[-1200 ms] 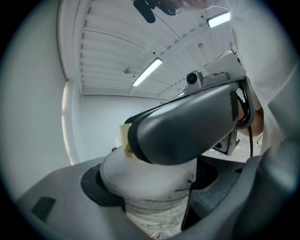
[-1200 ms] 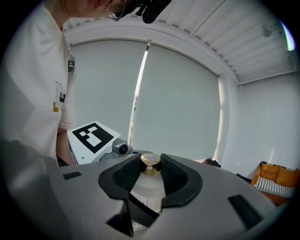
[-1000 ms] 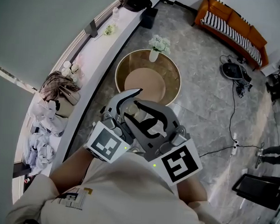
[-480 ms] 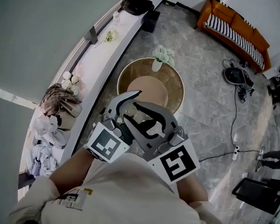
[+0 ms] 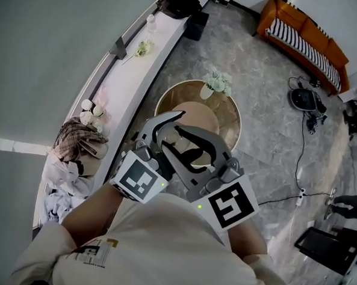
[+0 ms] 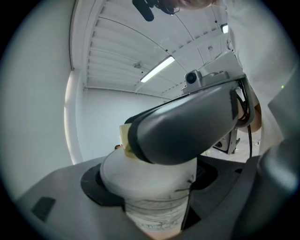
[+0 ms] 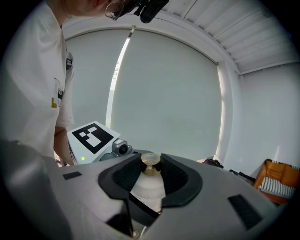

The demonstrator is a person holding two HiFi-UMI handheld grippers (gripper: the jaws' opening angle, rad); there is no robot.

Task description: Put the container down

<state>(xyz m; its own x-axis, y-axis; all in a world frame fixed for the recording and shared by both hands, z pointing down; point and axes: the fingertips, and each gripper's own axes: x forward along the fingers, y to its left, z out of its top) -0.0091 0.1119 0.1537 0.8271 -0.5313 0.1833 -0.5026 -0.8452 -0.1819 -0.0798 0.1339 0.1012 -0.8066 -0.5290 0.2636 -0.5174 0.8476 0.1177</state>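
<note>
**Both grippers clamped on the white container, held before the chest**

In the left gripper view we see the container (image 6: 154, 192) at the bottom centre of the frame. Its white body sits squarely between the left gripper (image 5: 166, 138)'s two dark pads (image 6: 96, 183). The pads press on it from either side, so the jaws are closed on it. One broad grey jaw of the right gripper (image 5: 193, 152) crosses over the top of the container through the middle of that frame.

In the right gripper view the container stands at lower centre. Its gold cap (image 7: 150, 161) pokes up between the two dark pads (image 7: 124, 176), which hug the neck and the white shoulder just below. These jaws too are clamped on the container.

In the head view we find both grippers crossed at the centre of the frame, just above the person's chest, with the container mostly hidden inside the overlapping jaws. The round table (image 5: 232, 109), carrying a vase of white flowers (image 5: 217, 82), lies just above the grippers in the picture. We cannot tell whether the container touches anything beyond the jaws.
</note>
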